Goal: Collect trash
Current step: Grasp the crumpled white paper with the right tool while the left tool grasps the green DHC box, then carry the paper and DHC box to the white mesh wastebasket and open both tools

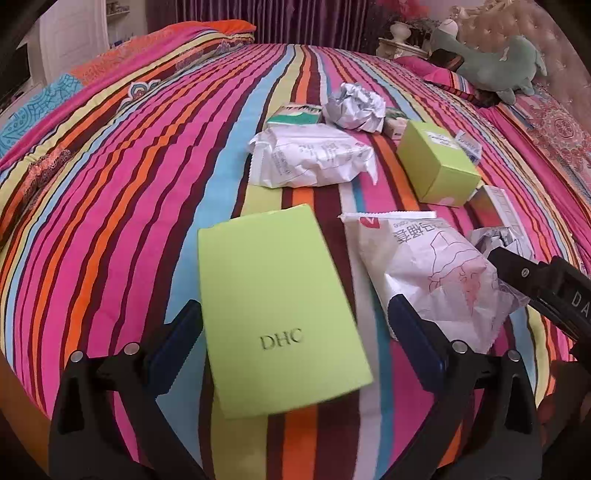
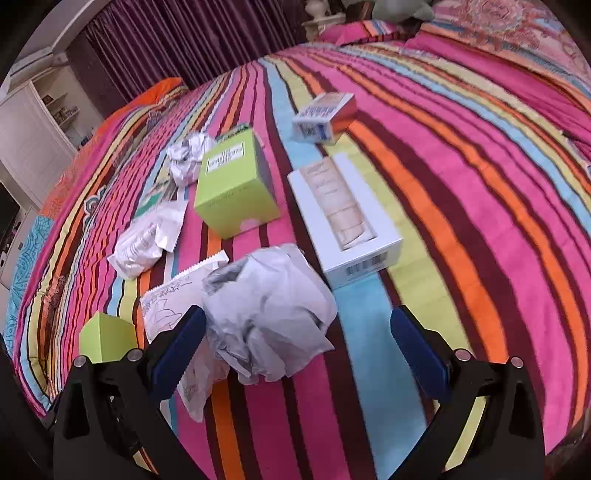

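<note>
Trash lies scattered on a striped bedspread (image 1: 110, 184). My left gripper (image 1: 295, 332) is open, its fingers on either side of a flat green DHC box (image 1: 277, 306). A white plastic wrapper (image 1: 436, 273) lies just right of it. My right gripper (image 2: 295, 343) is open around a crumpled grey-white paper ball (image 2: 269, 306), which lies nearer its left finger. The right gripper's body shows at the right edge of the left wrist view (image 1: 546, 291). Farther off lie a green cube box (image 2: 236, 184), a long white box (image 2: 347, 218) and another crumpled paper ball (image 1: 354, 107).
A second white wrapper (image 1: 310, 155), a small green-white carton (image 1: 295, 112) and a small blue-orange box (image 2: 325, 116) lie farther up the bed. A plush toy (image 1: 495, 62) rests by the tufted headboard (image 1: 524, 26). Purple curtains (image 2: 177, 40) hang behind. A white cabinet (image 2: 33, 136) stands at the left.
</note>
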The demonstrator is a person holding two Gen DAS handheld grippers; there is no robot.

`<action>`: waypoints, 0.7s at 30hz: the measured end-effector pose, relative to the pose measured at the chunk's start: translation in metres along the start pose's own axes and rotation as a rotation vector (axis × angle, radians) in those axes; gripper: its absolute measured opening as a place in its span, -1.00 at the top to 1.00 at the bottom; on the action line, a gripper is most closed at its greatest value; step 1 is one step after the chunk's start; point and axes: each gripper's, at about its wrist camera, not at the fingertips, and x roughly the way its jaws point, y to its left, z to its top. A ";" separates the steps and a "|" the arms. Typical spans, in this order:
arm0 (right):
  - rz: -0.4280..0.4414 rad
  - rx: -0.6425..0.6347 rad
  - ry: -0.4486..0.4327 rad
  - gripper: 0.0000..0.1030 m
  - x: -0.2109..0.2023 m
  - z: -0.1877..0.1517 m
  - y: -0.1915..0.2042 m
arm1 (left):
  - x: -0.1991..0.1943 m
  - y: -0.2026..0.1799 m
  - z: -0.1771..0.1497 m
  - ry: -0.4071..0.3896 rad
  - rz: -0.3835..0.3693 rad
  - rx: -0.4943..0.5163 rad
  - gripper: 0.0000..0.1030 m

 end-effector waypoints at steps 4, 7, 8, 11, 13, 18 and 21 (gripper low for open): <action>0.080 0.004 0.047 -0.27 0.007 -0.001 0.004 | 0.008 0.010 -0.001 0.035 -0.008 -0.013 -0.22; 0.071 -0.020 0.046 -0.13 0.002 -0.004 0.010 | 0.008 0.011 -0.003 0.026 -0.009 0.011 -0.21; 0.072 -0.021 0.041 -0.11 -0.001 -0.005 0.010 | 0.007 0.011 -0.003 0.024 -0.008 0.016 -0.20; 0.080 -0.004 0.019 -0.11 -0.013 -0.006 0.005 | 0.004 0.013 -0.003 0.018 -0.007 0.013 -0.20; 0.079 0.000 0.006 -0.11 -0.020 -0.006 0.001 | 0.001 0.016 -0.003 0.014 -0.006 0.010 -0.20; 0.064 -0.001 -0.044 -0.11 -0.048 -0.005 -0.005 | -0.017 0.022 -0.004 -0.008 -0.011 0.013 -0.20; 0.057 -0.003 -0.063 -0.11 -0.063 -0.007 -0.009 | -0.031 0.024 -0.006 -0.027 -0.012 0.025 -0.20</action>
